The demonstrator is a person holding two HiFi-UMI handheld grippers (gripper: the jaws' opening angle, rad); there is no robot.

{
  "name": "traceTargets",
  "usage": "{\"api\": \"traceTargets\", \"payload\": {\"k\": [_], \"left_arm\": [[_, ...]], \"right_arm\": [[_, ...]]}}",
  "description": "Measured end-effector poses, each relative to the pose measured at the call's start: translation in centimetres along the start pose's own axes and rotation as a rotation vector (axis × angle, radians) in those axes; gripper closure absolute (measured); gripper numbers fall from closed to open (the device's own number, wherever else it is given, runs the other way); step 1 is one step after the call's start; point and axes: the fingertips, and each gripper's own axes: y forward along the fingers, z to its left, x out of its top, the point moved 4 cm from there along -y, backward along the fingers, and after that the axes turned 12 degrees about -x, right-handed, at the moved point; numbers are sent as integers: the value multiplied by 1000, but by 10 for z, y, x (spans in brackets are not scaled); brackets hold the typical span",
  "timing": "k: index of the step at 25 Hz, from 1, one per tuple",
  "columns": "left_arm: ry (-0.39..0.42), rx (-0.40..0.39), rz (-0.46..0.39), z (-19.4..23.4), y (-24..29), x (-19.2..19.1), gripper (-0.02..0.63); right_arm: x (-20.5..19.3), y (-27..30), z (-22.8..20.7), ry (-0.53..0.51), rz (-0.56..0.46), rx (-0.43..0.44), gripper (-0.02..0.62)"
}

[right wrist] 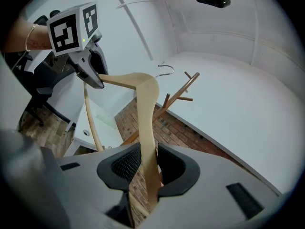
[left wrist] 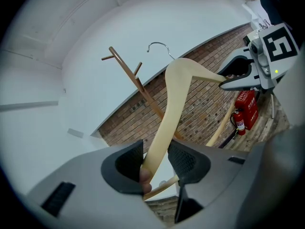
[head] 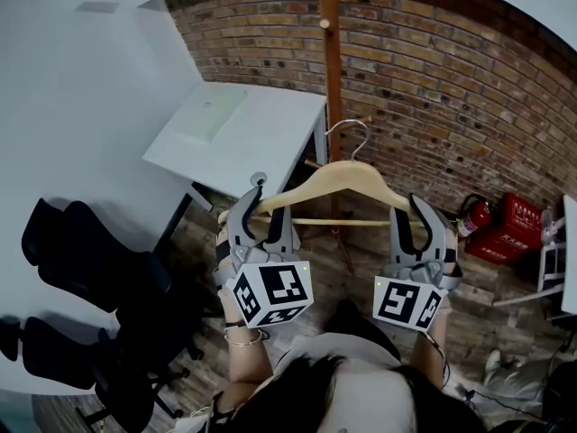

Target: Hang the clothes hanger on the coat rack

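Nearest the person, the left claw [head: 261, 207] is pinching the left tip of the wooden hanger [head: 347, 174]. In the left gripper view the pale arm runs up between the two ribbed pads, which are closed against it. The right claw [head: 416, 213] is pinching the other tip the same way, with the wood sandwiched between its pads.

The hanger is in the air in front of the person. Its long axis runs side to side from one claw to the other, roughly level, and its lower bar [head: 325, 222] hangs beneath. Neither hand is noticeably nearer the goal, since each holds one end and the middle sits between them.

From that middle the wire hook [head: 354, 132] stands up and away from both claws, touching nothing.

Straight beyond the hook rises the pole of the coat rack [head: 332, 52]. The head view lines it up almost directly behind the hook. Its pegs [left wrist: 125, 63] branch off higher on the pole, so the hook sits below them.

By my reading, the coming move depends on that gap. Both claws need to rise together and go forward, keeping the hanger level, until the hook can drop over a peg.

A white surface [head: 243, 133] stands to the left of the rack, in front of the brick wall [head: 433, 70].
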Motion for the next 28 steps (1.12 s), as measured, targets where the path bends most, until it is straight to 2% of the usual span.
{"api": "traceTargets", "payload": {"k": [17,28], "left_arm": [[-38,67,40,0,50,17,437],[-49,101,81,5,55,8,439]], "right_arm": [[-26,63,-13,3,-76,52,472],[-26,82,-1,14,-106,91,472]]}}
